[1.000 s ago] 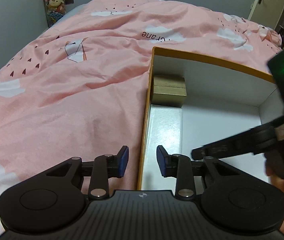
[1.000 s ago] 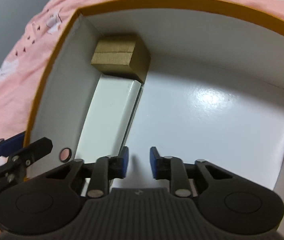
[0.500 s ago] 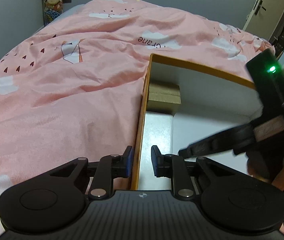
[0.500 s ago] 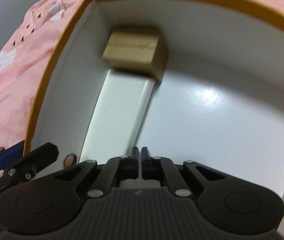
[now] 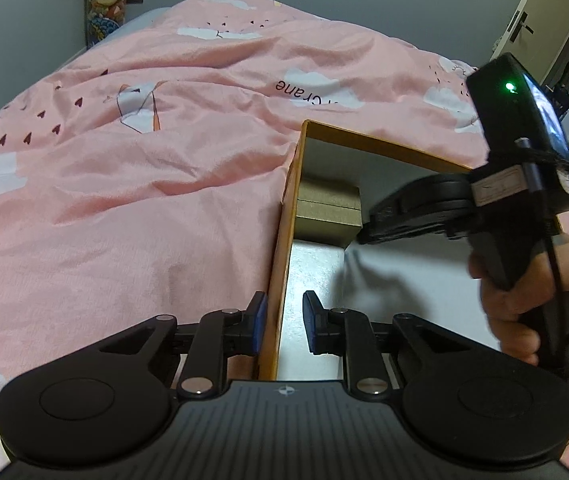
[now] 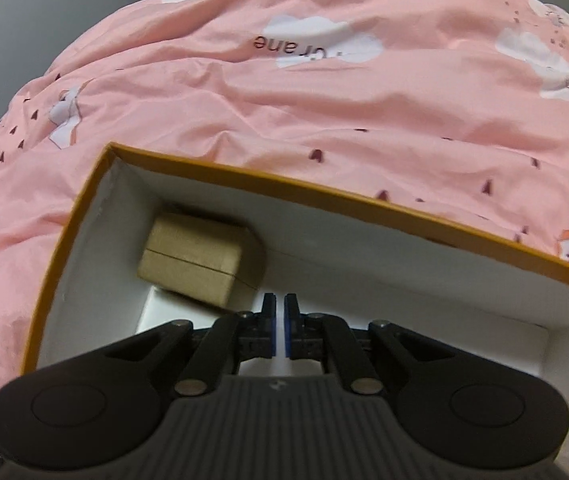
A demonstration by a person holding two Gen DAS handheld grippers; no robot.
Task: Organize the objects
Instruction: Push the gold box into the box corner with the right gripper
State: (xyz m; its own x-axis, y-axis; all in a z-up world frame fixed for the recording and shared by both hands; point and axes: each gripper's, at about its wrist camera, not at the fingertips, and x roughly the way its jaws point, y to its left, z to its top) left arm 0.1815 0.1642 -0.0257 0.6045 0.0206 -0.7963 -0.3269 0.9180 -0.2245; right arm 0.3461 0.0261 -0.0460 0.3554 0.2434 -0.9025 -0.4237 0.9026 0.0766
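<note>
The box [image 5: 280,264] is pinched at its stiff, light-looking cardboard wall by the left gripper [image 5: 283,322], probably the best hold; the right gripper [image 6: 280,322] is closed, empty.

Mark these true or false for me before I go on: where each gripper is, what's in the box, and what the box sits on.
1. The left gripper straddles the left wall of the orange-rimmed box. True.
2. The right gripper holds the small tan box. False: its jaws are shut on nothing, and the tan box sits in the box's far left corner.
3. A flat white box lies along the left wall, just in front of the tan box. True.
4. The big box sits on a wooden table. False: it rests on a pink bedspread.
</note>
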